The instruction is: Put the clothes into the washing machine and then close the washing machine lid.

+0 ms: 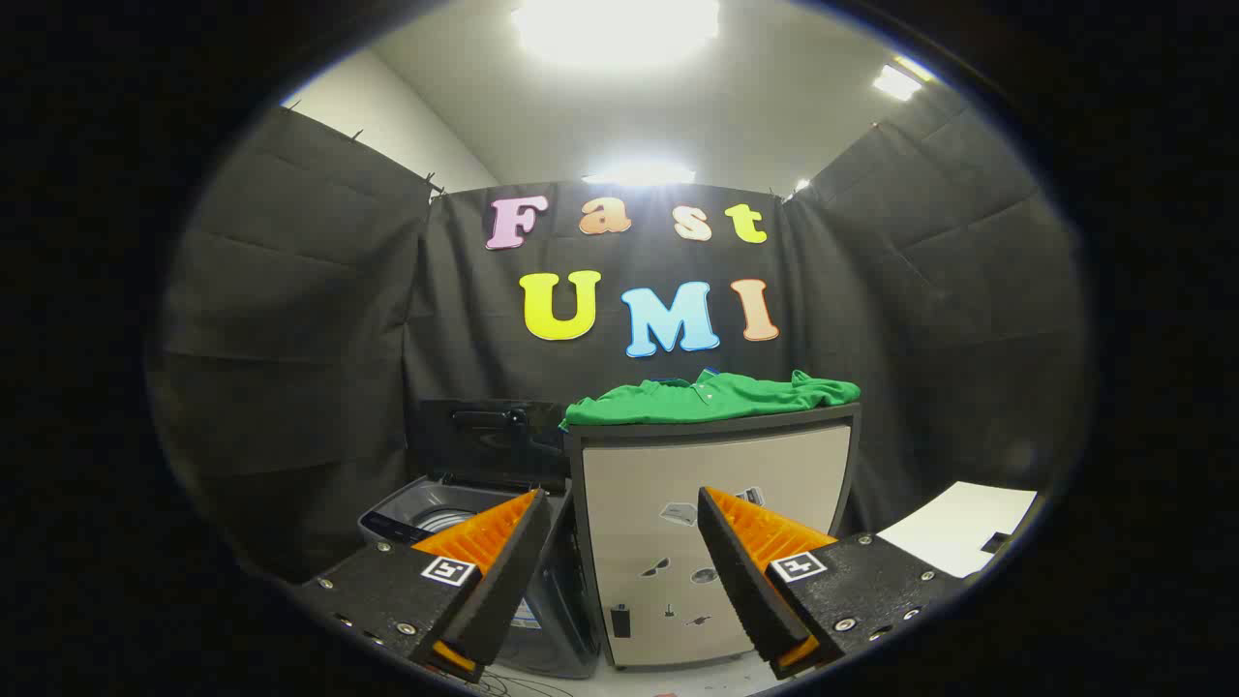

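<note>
A: What am I looking at on the left?

B: The washing machine (455, 518) is sitting low beside the cabinet, its lid (489, 440) standing up and open. I'm seeing a bit of the drum (447, 519) through the opening, but I can't tell whether anything is lying in it.

A: And the gripper?

B: I'm holding the gripper (619, 542) wide apart and gripping nothing; its orange fingers (484, 532) are framing the front of the cabinet (711, 542).

A: Where are the clothes?

B: A green shirt (711, 397) is lying spread on top of the cabinet, beyond the fingers and higher than them, to the right of the machine.

A: So how am I going about the pickup?

B: I'm thinking of lifting the gripper to the cabinet top and pinching a bunched fold near the collar, so the cloth is coming up in one piece rather than trailing.

A: Anything further right?

B: A white sheet (958, 528) is lying there, well apart from the shirt.
</note>
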`<state>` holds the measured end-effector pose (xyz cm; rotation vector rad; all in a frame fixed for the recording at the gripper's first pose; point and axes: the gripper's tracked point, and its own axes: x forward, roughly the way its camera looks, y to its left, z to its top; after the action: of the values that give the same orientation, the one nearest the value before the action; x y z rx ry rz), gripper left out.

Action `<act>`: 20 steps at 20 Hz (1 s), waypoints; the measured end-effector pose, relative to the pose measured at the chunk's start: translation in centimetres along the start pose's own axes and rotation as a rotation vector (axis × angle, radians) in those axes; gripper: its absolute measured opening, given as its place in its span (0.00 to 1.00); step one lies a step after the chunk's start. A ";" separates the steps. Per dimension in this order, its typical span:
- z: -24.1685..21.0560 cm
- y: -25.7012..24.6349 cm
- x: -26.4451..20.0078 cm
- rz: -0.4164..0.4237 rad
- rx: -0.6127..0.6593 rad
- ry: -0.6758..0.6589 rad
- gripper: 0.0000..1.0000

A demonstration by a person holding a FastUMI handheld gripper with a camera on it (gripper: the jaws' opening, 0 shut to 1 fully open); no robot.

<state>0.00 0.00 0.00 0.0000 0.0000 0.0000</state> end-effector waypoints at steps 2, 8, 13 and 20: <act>0.1 0.1 -0.1 0.001 0.001 -0.001 0.95; 0.7 0.1 -0.5 0.008 -0.002 -0.009 0.95; 1.1 -0.1 -1.0 0.009 -0.004 -0.011 0.95; 3.0 -0.9 -0.9 0.016 0.004 -0.016 0.95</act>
<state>-0.93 -0.88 3.04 0.0039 -0.0163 0.0158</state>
